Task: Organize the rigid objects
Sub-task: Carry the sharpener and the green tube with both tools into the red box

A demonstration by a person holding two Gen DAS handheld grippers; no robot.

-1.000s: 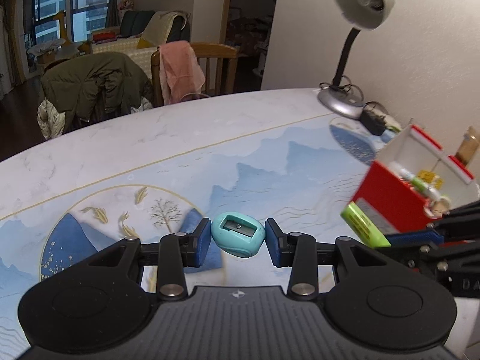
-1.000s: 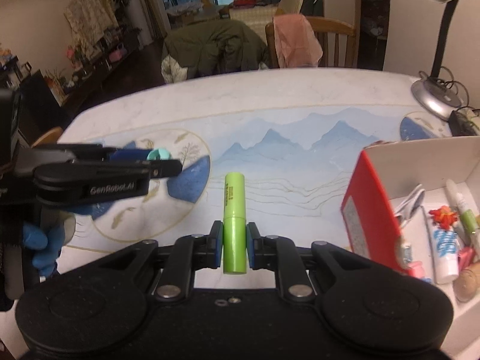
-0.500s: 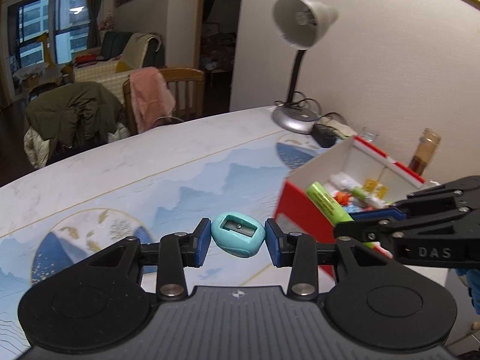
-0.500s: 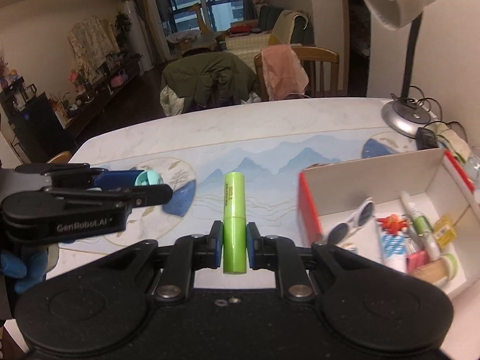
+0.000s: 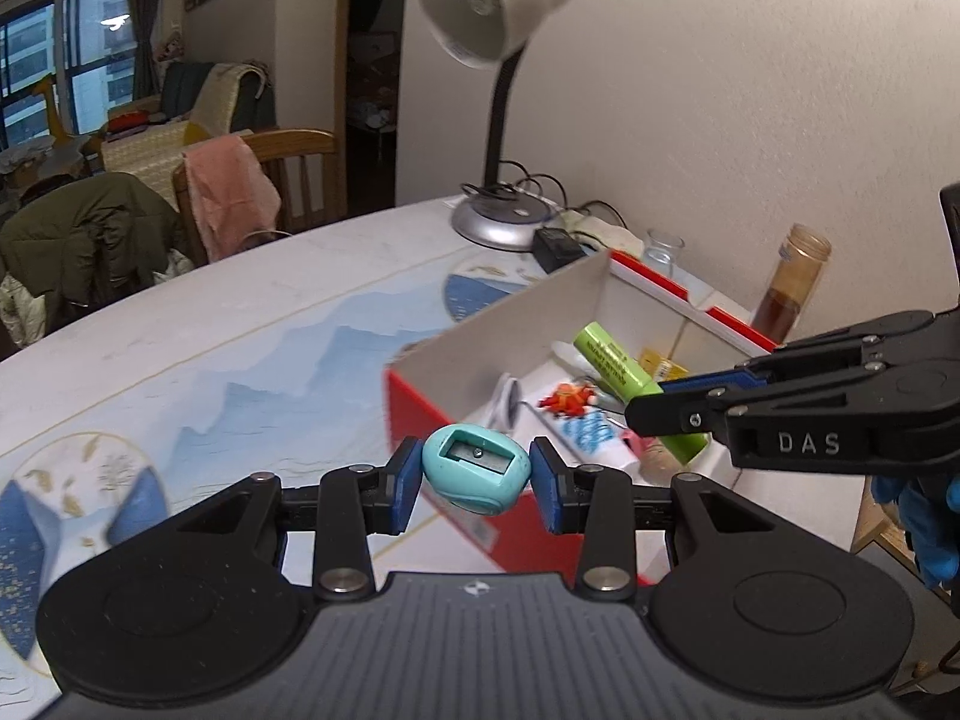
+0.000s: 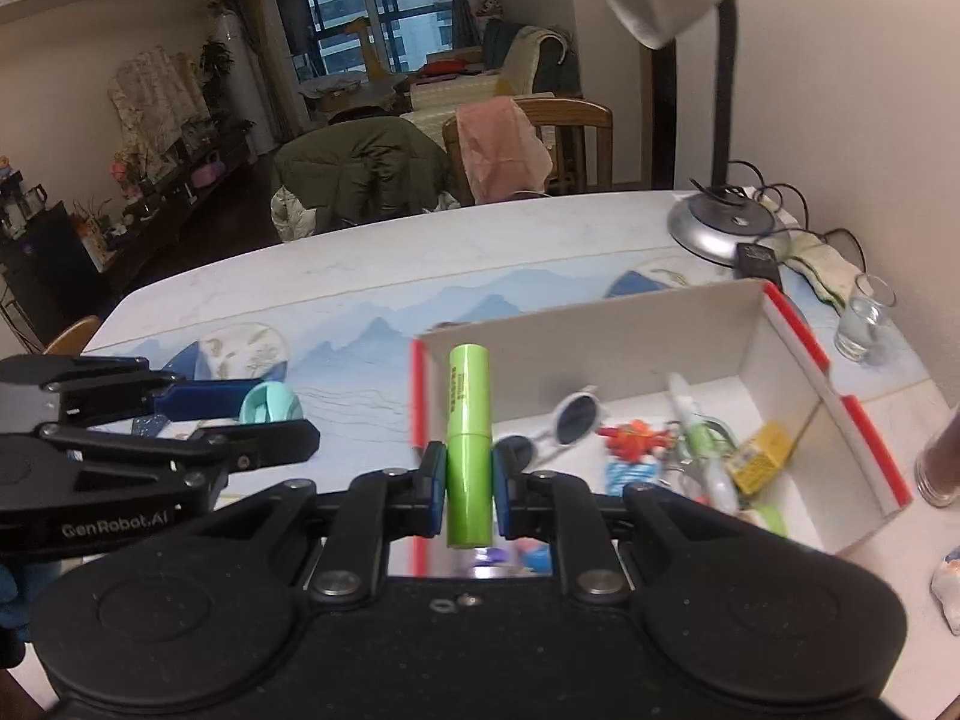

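- Marble-look table with a blue mountain print carries our open red-and-white box near its wall-side end, beside a lamp.
- Our right gripper is clenched on a green tube. In its own view the tube's long axis runs 6 to 12 o'clock, tip over the box's near-left corner.
- From the left wrist view the tube hangs above the box's inside, so we judge the right hand nearer to a drop.
- Our left gripper grasps a teal sharpener, blade slot facing the camera.
- The box lies from the sharpener at about 1 o'clock, its red near wall just beyond the fingertips.
- Sunglasses and small clutter fill the floor at the tube's 2 o'clock; the patch under it looks barer.
- We judge the sharpener must travel forward and right over that wall.
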